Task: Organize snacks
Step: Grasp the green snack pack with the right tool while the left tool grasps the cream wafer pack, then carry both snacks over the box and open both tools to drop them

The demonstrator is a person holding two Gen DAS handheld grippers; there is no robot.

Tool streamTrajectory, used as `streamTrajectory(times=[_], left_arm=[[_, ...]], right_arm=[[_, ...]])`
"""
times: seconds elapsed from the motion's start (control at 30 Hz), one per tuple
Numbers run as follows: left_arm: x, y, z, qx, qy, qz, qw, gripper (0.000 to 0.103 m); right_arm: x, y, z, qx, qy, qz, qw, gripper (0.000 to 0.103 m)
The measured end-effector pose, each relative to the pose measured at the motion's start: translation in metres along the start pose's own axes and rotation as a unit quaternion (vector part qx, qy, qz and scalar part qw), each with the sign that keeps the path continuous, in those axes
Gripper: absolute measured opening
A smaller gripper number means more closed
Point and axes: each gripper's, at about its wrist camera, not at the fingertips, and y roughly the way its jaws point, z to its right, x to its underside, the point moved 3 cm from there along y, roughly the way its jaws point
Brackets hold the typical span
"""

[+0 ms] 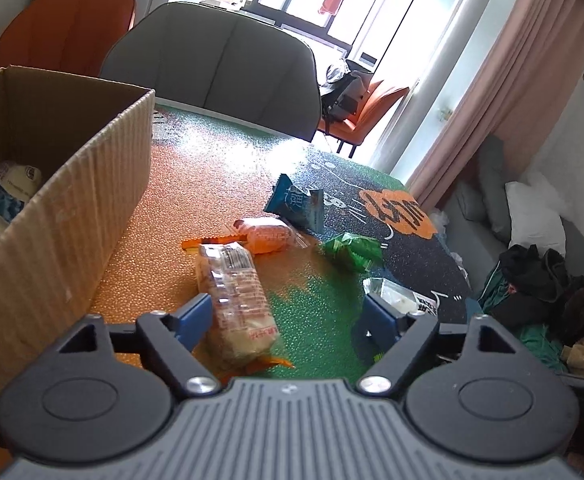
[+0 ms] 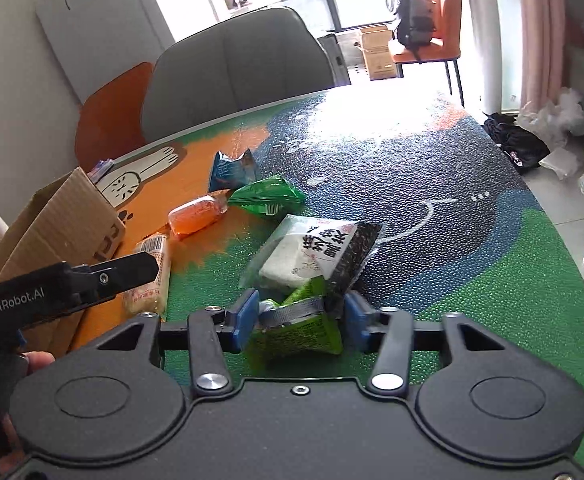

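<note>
Right gripper with blue pads pinching a light-green snack packet just above the table, left gripper spread wide, long clear-wrapped biscuit pack lying between its fingers, against the left one, cardboard box at the table's left edge, orange, blue and dark-green packets beyond.
</note>
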Motion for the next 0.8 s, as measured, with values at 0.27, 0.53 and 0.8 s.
streamTrajectory(times=[0.27, 0.53, 0.8], left_arm=[[0.011, 0.018, -0.005, -0.070, 0.029, -0.013, 0.9971, 0.067], [0.013, 0.011, -0.006, -0.079, 0.049, -0.024, 0.9954, 0.033], [0.019, -0.009, -0.004, -0.065, 0.049, -0.031, 0.9962, 0.033]], right_arm=[[0.007, 0.007, -0.013, 0.016, -0.040, -0.007, 0.999, 0.072], [0.017, 0.010, -0.023, 0.045, -0.079, -0.003, 0.996, 0.057], [0.021, -0.004, -0.025, 0.024, -0.072, -0.007, 0.997, 0.031]])
